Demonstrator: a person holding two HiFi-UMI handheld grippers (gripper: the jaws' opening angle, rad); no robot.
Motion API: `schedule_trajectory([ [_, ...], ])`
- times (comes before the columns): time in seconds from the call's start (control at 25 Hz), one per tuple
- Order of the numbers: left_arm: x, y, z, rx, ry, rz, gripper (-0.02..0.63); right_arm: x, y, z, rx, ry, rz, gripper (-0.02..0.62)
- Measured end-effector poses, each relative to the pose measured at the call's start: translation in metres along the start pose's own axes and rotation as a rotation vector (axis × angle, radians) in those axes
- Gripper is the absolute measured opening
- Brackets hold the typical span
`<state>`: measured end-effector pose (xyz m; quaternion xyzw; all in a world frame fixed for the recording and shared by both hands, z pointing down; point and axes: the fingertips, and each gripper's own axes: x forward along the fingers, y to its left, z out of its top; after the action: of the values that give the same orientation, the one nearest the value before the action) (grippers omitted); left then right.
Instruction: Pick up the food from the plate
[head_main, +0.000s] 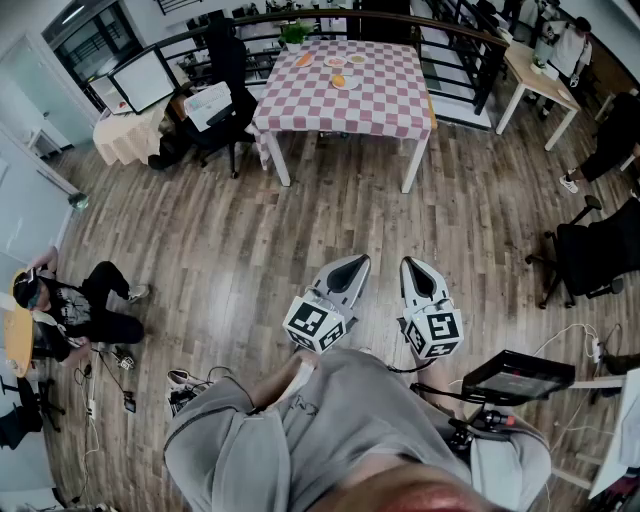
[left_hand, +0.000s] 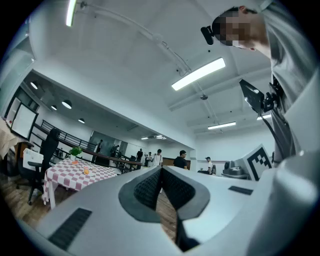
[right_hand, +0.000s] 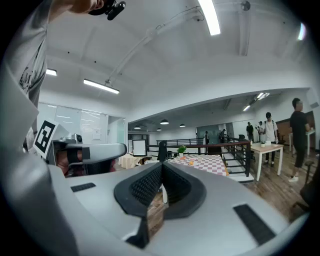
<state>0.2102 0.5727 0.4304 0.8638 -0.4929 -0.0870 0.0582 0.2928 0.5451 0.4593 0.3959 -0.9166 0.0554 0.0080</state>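
Observation:
A table with a pink checked cloth stands far ahead across the wooden floor. On it lie white plates with orange food, and an orange piece lies to their left. My left gripper and right gripper are held side by side close to my body, both shut with nothing between the jaws. In the left gripper view the table is small at the left, with the food on it. The right gripper view shows the table beyond the jaw tips.
A potted plant stands at the table's far edge by a black railing. A black office chair is left of the table, another at the right. A person sits on the floor at the left. A wooden table stands at the back right.

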Motion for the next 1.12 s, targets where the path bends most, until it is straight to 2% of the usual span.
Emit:
schedule_trajectory([
  [0.12, 0.010, -0.012, 0.017, 0.062, -0.045, 0.022, 0.009, -0.006, -0.015, 0.007, -0.020, -0.006, 0.019, 0.014],
  [0.32, 0.008, -0.010, 0.015, 0.031, -0.037, 0.140, 0.009, -0.009, -0.021, 0.007, -0.033, -0.003, 0.056, 0.015],
  [0.4, 0.010, -0.009, 0.021, 0.074, -0.035, 0.160, 0.009, -0.007, -0.018, 0.013, -0.042, -0.013, 0.063, 0.015],
  [0.48, 0.013, -0.007, 0.027, 0.108, -0.047, 0.176, 0.009, -0.002, -0.024, 0.015, -0.044, -0.005, 0.049, 0.014],
  [0.64, 0.019, 0.005, 0.028, 0.115, -0.064, 0.210, 0.009, 0.007, -0.044, 0.017, -0.042, 0.000, -0.015, 0.015],
  [0.8, 0.033, 0.030, 0.021, 0.097, -0.062, 0.244, 0.009, 0.016, -0.061, 0.010, -0.018, 0.015, -0.038, 0.015],
  [0.96, 0.050, 0.061, 0.023, 0.106, -0.098, 0.268, 0.009, 0.037, -0.073, 0.003, -0.029, 0.032, -0.056, 0.015],
  [1.12, 0.076, 0.116, 0.032, 0.120, -0.102, 0.289, 0.009, 0.084, -0.084, 0.015, -0.029, 0.032, -0.086, 0.015],
])
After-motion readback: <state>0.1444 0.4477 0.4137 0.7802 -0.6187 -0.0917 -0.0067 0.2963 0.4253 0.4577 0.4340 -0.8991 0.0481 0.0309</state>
